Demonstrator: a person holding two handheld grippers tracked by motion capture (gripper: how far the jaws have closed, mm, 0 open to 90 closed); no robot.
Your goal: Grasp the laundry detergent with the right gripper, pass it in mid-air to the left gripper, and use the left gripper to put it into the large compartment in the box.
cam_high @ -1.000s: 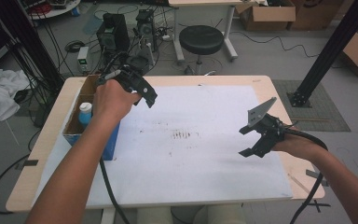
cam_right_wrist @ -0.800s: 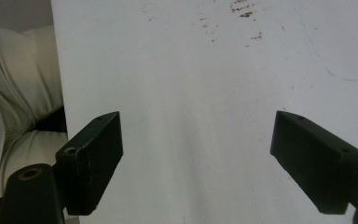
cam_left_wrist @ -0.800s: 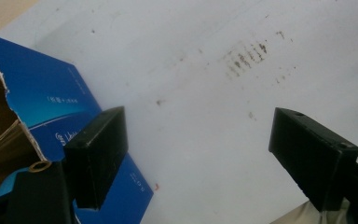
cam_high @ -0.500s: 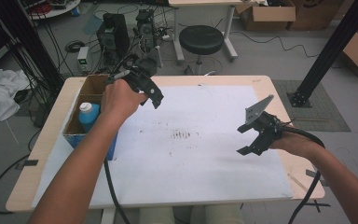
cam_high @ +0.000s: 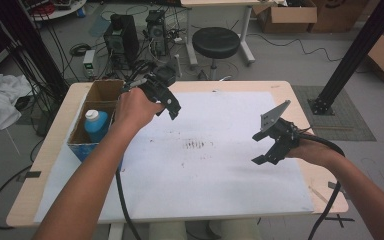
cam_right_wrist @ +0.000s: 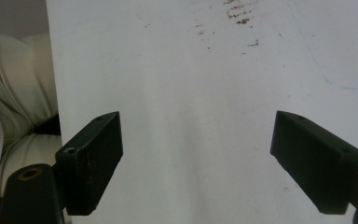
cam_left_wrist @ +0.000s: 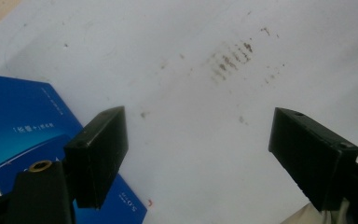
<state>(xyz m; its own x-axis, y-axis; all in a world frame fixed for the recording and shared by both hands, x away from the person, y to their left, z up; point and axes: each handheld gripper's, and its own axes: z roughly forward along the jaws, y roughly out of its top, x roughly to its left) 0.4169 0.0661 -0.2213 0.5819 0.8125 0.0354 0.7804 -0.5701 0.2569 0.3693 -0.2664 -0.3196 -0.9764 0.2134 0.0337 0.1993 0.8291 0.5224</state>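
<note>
My left gripper hovers over the far left part of the white sheet, just right of a cardboard box. Its jaws stand wide apart with nothing between them, as the left gripper view confirms. A blue bottle with a white cap stands in the box. The box's blue side lies at the lower left of the left gripper view. My right gripper hangs above the sheet's right side, open and empty, with a grey plate on top.
Brown smudges mark the middle of the sheet. The wooden table edge shows to the right of the sheet. A black stool, computer cases and cables stand on the floor behind the table. A black post rises at the right.
My left hand and gripper have shifted to the right, off the box and over the sheet, uncovering the bottle. The right gripper has stayed nearly still.
</note>
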